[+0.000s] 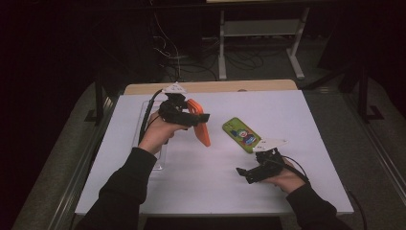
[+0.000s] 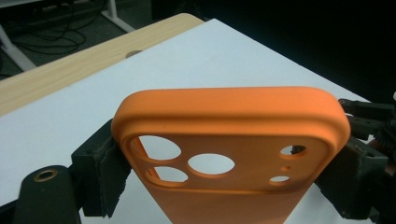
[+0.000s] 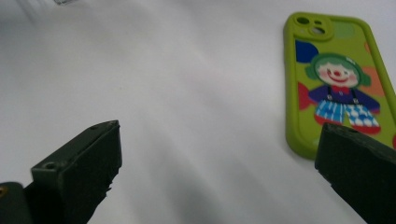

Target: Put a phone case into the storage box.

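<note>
The left gripper has its two black jaws squeezed on the sides of an orange phone case, one jaw on each long edge. The case is empty, and you can see the white table through its round camera holes. The left hand holds the gripper up above the table, and the case hangs down at a slant from the jaws, with its low end near the table top. The left arm in a dark sleeve comes in from the bottom and bends toward the middle. The right gripper has its jaws wide apart with nothing between them. It sits low, close to the table, and points to the left. A green phone case with a clown picture lies flat on the table just beside the right gripper, not touching it. The right hand is near the front edge of the table.
</note>
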{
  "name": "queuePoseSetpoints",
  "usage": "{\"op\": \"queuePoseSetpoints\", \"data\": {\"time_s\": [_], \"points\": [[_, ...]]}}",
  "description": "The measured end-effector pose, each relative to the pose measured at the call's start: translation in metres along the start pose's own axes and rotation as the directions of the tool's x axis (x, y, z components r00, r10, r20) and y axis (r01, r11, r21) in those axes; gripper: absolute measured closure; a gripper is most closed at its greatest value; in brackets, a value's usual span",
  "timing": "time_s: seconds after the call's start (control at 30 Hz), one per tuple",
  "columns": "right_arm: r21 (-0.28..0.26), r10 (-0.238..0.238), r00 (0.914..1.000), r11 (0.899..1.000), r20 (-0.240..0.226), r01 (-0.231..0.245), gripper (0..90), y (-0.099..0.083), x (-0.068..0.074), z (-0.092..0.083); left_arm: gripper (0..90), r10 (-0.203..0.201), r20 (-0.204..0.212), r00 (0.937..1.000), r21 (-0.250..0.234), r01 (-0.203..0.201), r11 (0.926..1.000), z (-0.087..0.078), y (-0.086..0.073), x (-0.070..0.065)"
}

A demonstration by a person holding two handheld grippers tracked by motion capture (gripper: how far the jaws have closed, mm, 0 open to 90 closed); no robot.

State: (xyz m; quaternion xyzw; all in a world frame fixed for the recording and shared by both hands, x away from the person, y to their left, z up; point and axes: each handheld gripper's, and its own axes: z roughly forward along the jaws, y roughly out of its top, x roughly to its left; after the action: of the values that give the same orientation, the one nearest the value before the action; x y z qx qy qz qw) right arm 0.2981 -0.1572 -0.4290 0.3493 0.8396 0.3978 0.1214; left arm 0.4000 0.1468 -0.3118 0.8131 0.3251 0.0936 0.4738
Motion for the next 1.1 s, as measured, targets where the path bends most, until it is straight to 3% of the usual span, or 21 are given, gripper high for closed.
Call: {"op": "queuePoseSetpoints", "data": {"time_s": [0.27,0.37,0.57,0.67,0.9,1.1], "points": [[0.031,0.000,1.0000,1.000,0.006,-0.001,0.0,-0.022,-0.004,-0.009,14.5,0.017,-0.064,0.9978,0.000,-0.017,0.9999,-0.022,0.010,0.013],[0.042,-0.007,0.9999,0.999,0.009,0.007,0.0,-0.028,-0.003,-0.012,14.5,0.008,-0.121,0.9927,-0.022,-0.011,0.9997,-0.030,0.013,0.021],[0.038,0.003,0.9998,0.999,0.019,-0.004,0.0,-0.031,-0.003,-0.016,14.5,0.000,-0.200,0.9798,-0.021,-0.004,0.9998,-0.045,0.019,0.042],[0.044,-0.001,0.9998,0.999,0.018,0.001,0.0,-0.031,-0.003,-0.015,14.5,-0.009,-0.244,0.9699,-0.022,0.004,0.9998,-0.051,0.022,0.053],[0.035,-0.015,0.9997,0.999,0.018,0.015,0.0,-0.030,-0.004,-0.015,14.5,-0.051,-0.341,0.9387,-0.020,0.047,0.9987,-0.058,0.028,0.077],[0.031,-0.009,0.9999,0.999,0.014,0.009,0.0,-0.030,-0.004,-0.016,14.5,-0.072,-0.425,0.9024,-0.017,0.072,0.9973,-0.056,0.033,0.092]]}}
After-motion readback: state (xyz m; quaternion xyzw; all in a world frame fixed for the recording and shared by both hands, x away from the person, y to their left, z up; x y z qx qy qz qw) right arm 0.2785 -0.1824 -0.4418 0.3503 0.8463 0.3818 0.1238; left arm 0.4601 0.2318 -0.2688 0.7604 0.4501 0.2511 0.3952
